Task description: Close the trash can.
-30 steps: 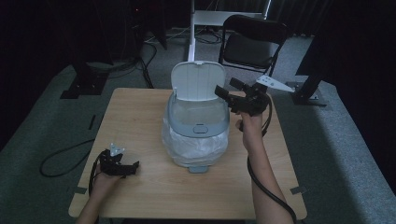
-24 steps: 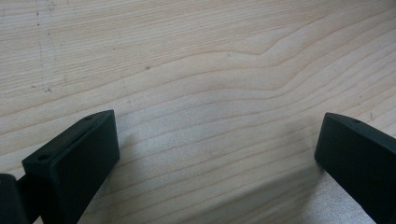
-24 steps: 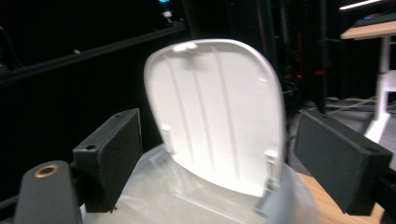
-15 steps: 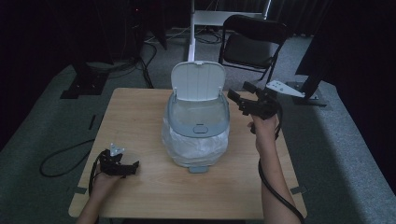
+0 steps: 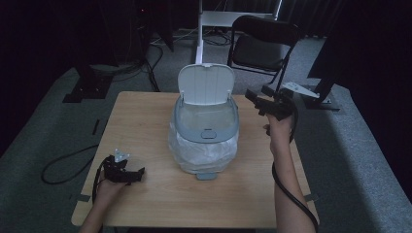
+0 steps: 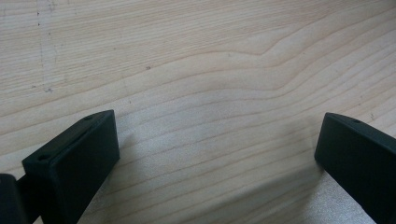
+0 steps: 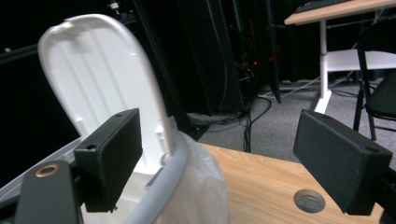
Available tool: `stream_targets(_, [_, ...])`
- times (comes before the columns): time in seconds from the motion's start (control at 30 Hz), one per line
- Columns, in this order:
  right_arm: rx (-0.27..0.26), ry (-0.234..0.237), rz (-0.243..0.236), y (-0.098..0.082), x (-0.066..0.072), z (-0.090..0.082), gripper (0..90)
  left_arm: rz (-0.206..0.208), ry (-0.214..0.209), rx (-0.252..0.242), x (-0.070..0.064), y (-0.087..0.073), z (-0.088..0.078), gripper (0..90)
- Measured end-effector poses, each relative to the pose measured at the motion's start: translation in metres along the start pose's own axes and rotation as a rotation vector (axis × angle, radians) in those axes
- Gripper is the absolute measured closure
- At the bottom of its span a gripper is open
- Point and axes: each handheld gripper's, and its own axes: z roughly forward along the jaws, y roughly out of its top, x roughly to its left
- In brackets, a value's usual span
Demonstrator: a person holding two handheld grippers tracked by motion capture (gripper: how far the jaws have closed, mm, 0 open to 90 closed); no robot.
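Note:
A small grey-rimmed waste bin (image 5: 206,141) lined with a white plastic bag stands in the middle of the wooden table (image 5: 145,116), its white lid (image 5: 205,83) tipped up at the back. My right gripper (image 5: 256,97) hovers open just right of the bin's rim, nothing between its jaws; its own view shows the lid (image 7: 102,79) and the grey rim (image 7: 159,186) close on the left. My left gripper (image 5: 133,174) rests open on the table near the front left corner, with bare wood (image 6: 210,93) between its jaws.
A black folding chair (image 5: 265,43) and a white desk leg (image 5: 198,34) stand behind the table. Cables lie on the grey floor at left (image 5: 63,160). A round hole (image 7: 309,200) is cut in the tabletop near the right gripper.
My right gripper has drawn back to the right, away from the bin's rim. The left gripper has stayed put.

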Motion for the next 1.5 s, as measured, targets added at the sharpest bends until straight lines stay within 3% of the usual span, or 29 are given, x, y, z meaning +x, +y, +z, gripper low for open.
stream_targets(0.67, [0.060, -0.043, 0.047, 0.035, -0.014, 0.059, 15.0, 0.001, -0.001, 0.000, 0.000, 0.000, 0.000, 0.7])
stream_targets(0.83, [0.087, -0.021, 0.051, 0.043, -0.013, 0.071, 15.0, 0.001, -0.001, 0.000, 0.000, 0.000, 0.000, 0.7])
stream_targets(0.97, [0.079, 0.011, 0.060, 0.048, -0.009, 0.074, 14.0, 0.003, -0.001, 0.000, 0.001, 0.000, 0.000, 0.7])
stream_targets(1.1, [0.108, 0.050, 0.043, 0.050, -0.002, 0.075, 15.7, 0.003, -0.001, 0.000, 0.001, 0.000, 0.000, 0.7])
stream_targets(1.3, [0.119, 0.142, 0.084, 0.051, -0.004, 0.068, 15.9, 0.003, -0.001, 0.000, 0.001, 0.000, 0.000, 0.7])
stream_targets(1.5, [0.172, 0.224, 0.015, 0.046, 0.009, 0.061, 15.8, 0.003, -0.001, 0.000, 0.001, 0.000, 0.000, 0.7])
